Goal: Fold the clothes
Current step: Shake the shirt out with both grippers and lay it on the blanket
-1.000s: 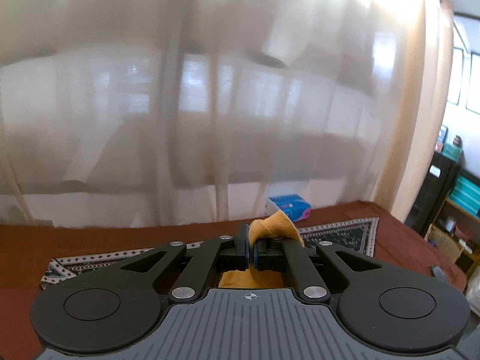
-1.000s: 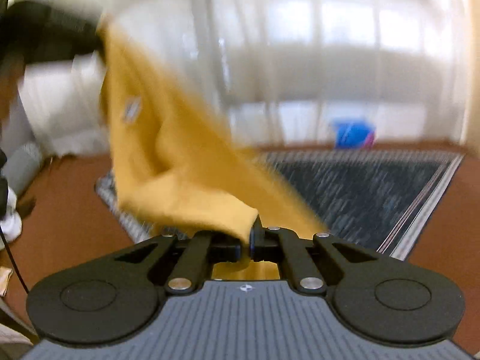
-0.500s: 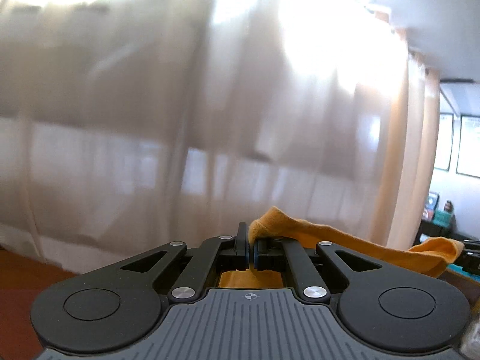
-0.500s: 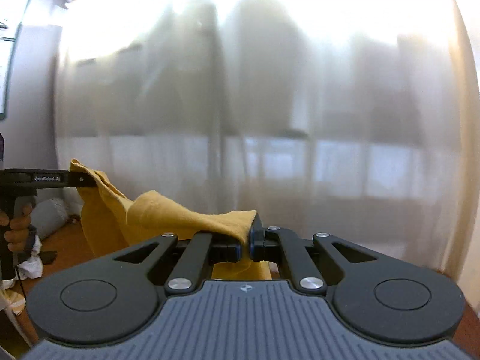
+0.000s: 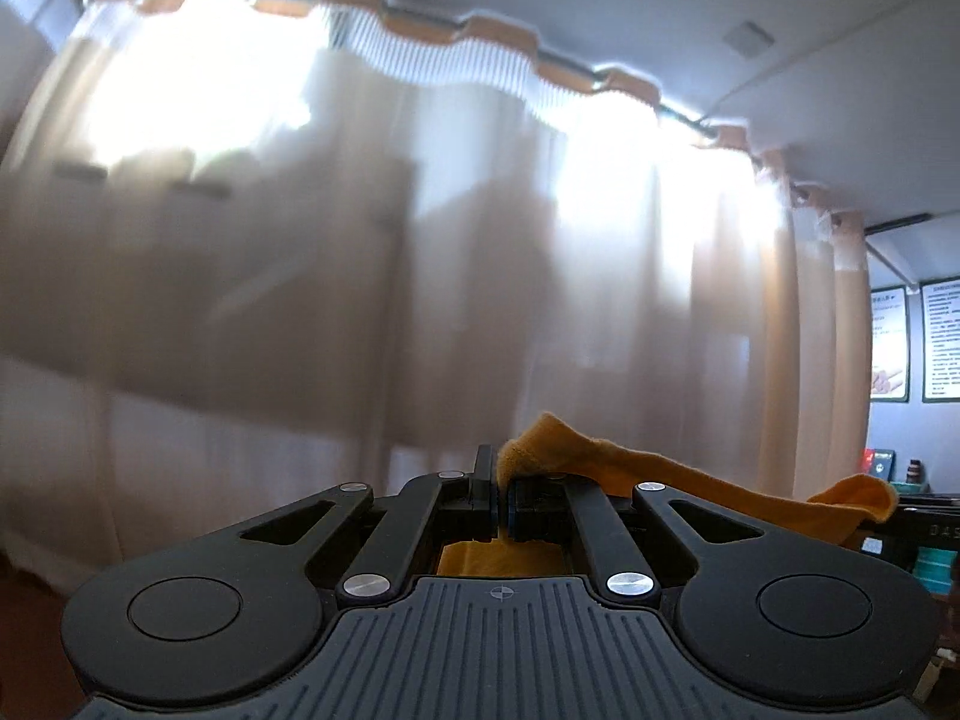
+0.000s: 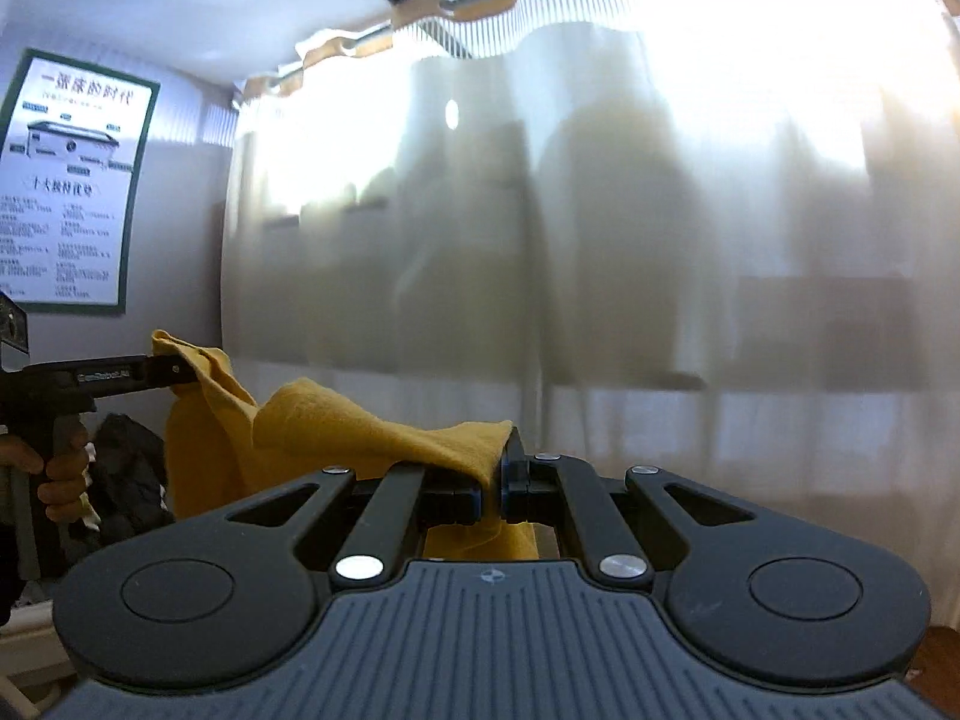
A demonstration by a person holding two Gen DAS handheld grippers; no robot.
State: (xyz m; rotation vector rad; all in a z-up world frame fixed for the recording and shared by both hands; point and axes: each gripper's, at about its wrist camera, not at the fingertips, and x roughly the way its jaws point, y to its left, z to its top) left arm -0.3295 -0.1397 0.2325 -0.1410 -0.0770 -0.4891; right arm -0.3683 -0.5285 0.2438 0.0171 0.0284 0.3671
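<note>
Now holding the yellow garment [image 6: 336, 426] up in the air, stretched between my two grippers.

My left gripper [image 5: 501, 495] is clenched on one bunched edge of the cloth, which runs off to its right; my right gripper [image 6: 493, 489] is clamped on another edge, the cloth draping away to its left toward the other gripper, with a fold hanging below both. I judge this to be the lift-and-spread step, ahead of any fold. Next I would need to lower both hands together, keeping the span taut, and lay the garment flat. Both cameras point up at the sheer curtain [image 6: 660, 240], so no table or floor shows, and most of the hanging cloth is hidden below the gripper bodies; I cannot tell what kind of garment it is.
</note>
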